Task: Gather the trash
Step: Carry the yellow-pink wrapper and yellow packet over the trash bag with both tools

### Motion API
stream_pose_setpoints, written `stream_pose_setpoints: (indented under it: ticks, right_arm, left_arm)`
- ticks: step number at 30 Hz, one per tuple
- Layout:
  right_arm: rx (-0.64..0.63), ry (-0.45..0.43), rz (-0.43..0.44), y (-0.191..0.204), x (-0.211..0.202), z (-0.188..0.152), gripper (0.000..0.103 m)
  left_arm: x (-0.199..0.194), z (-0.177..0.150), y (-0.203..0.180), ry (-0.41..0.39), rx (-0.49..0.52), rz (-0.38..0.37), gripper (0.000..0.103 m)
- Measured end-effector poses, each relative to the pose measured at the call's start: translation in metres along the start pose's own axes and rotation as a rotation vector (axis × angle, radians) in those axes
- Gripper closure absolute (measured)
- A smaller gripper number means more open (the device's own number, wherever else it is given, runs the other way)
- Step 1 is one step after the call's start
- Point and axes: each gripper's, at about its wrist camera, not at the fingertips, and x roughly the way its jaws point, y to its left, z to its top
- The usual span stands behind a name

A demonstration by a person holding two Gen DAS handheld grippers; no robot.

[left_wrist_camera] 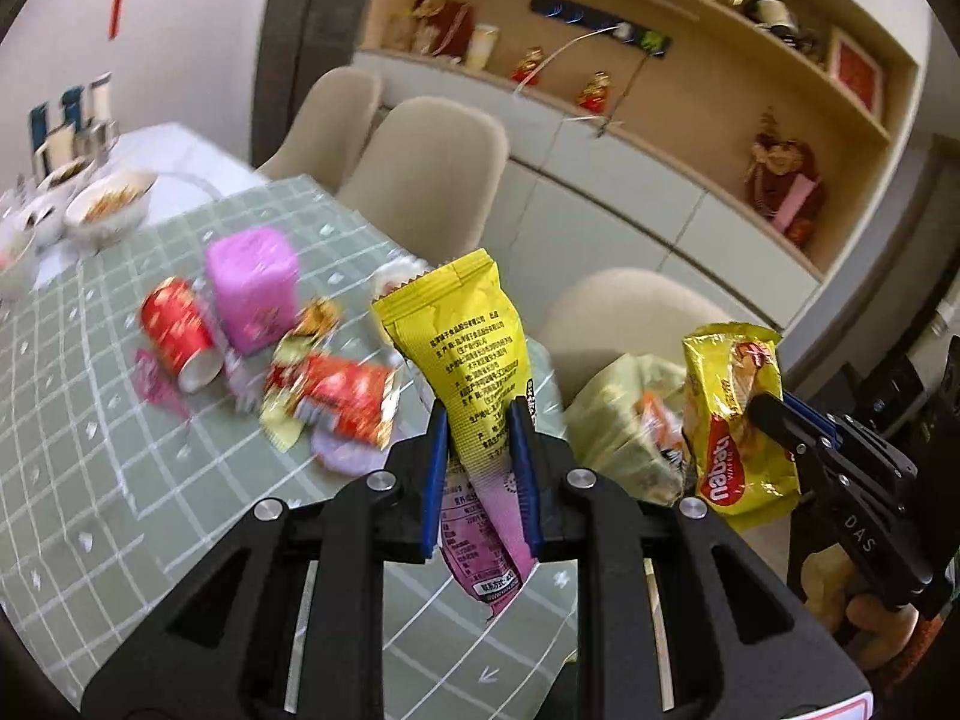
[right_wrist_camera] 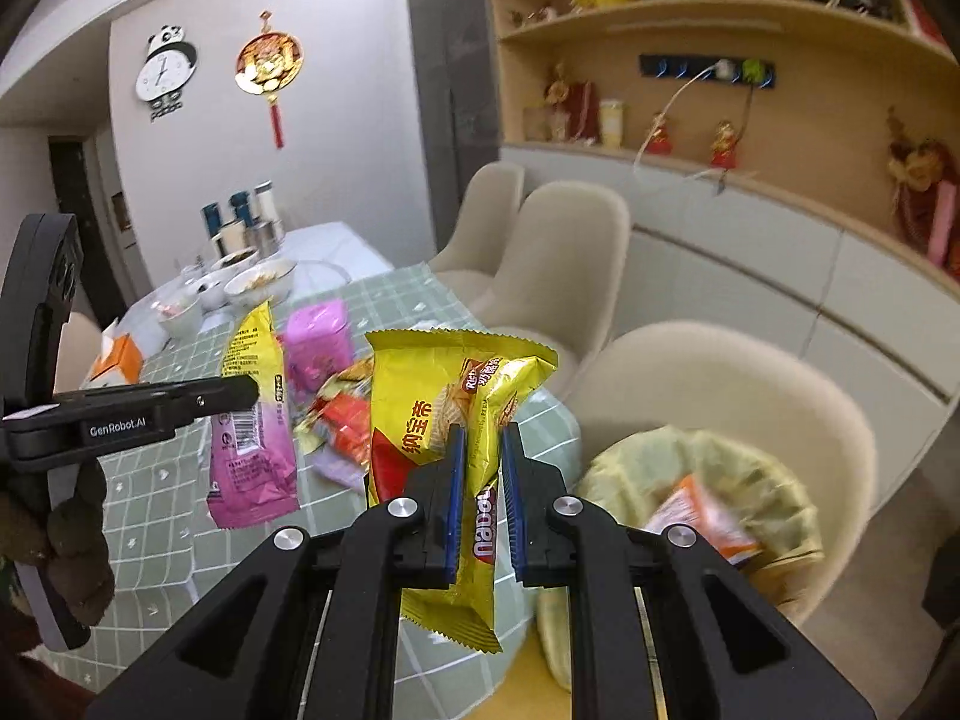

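Note:
My left gripper [left_wrist_camera: 480, 414] is shut on a yellow and pink snack wrapper [left_wrist_camera: 462, 360] and holds it above the table's right edge; the wrapper also shows in the right wrist view [right_wrist_camera: 252, 420]. My right gripper [right_wrist_camera: 483, 429] is shut on a yellow Nabati wafer wrapper [right_wrist_camera: 432, 396], also seen from the left wrist [left_wrist_camera: 729, 420]. A bin lined with a pale green bag [right_wrist_camera: 702, 498] stands beside the table, low to the right of both wrappers, with an orange packet inside. More trash lies on the table: a red paper cup [left_wrist_camera: 177, 330], a pink box [left_wrist_camera: 252, 294] and red wrappers [left_wrist_camera: 342, 396].
The table has a green checked cloth [left_wrist_camera: 90, 480]. Bowls with food [left_wrist_camera: 108, 210] and bottles stand at its far end. Beige chairs [left_wrist_camera: 432, 168] line the right side, one [right_wrist_camera: 720, 384] just behind the bin. A cabinet with shelves runs along the right wall.

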Motion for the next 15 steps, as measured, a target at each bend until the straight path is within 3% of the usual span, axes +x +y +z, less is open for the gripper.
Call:
stream_pose_setpoints:
  ticks: [9, 15]
  right_arm:
    - [0.031, -0.036, -0.148, -0.039, -0.036, 0.002, 0.090]
    - [0.077, -0.043, -0.204, -0.073, -0.047, -0.002, 0.090]
  left_arm:
    - [0.014, 0.023, -0.062, -0.022, 0.114, -0.175, 0.084]
    - [0.040, 0.025, -0.092, 0.021, 0.162, -0.226, 0.083]
